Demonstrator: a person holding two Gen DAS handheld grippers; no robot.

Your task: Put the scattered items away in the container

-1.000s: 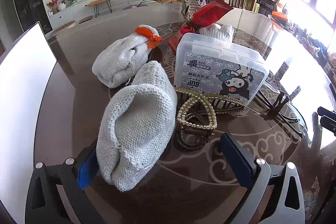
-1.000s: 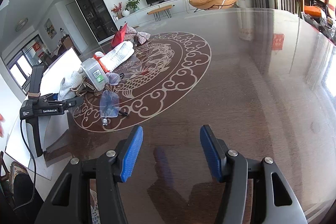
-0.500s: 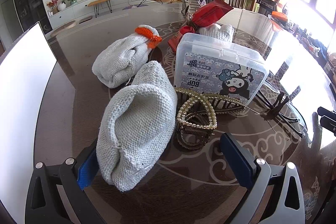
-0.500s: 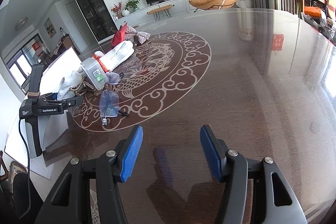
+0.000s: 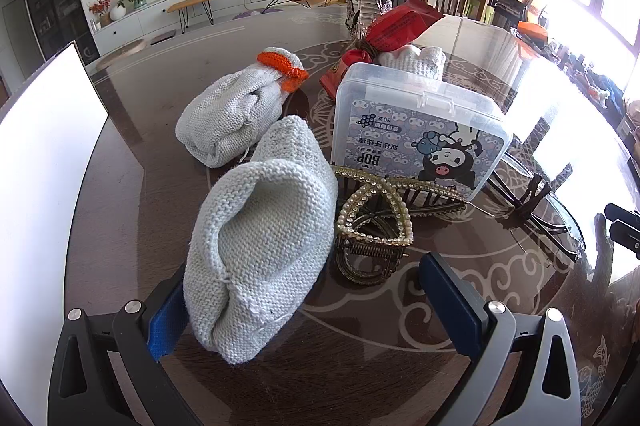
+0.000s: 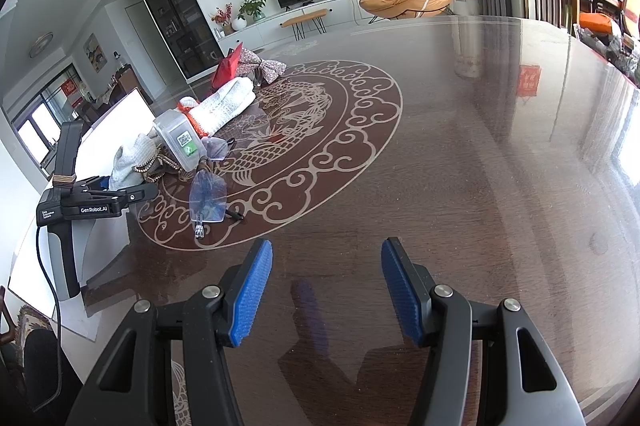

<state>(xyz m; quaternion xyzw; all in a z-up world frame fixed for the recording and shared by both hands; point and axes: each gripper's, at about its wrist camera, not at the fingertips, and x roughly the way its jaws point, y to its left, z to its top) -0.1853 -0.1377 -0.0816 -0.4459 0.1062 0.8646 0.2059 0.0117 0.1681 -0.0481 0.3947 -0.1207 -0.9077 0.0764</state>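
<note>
A: In the left wrist view, what was seen?

B: The left gripper (image 5: 304, 300) was spread wide, a knitted glove (image 5: 260, 246) lying between its fingers at lower centre, not yet pinched. A hair clip (image 5: 376, 226) and box (image 5: 416, 134) lay just beyond. The white container (image 5: 44, 154) filled the left edge.

A: And the right wrist view?

B: The right gripper (image 6: 326, 290) was held open and empty over bare table (image 6: 480, 146). Grasping appeared under way; closing on the glove would be called for next.

Both claws gape wide: the left claw (image 5: 304, 290) low and level, the right claw (image 6: 326, 286) likewise.
</note>
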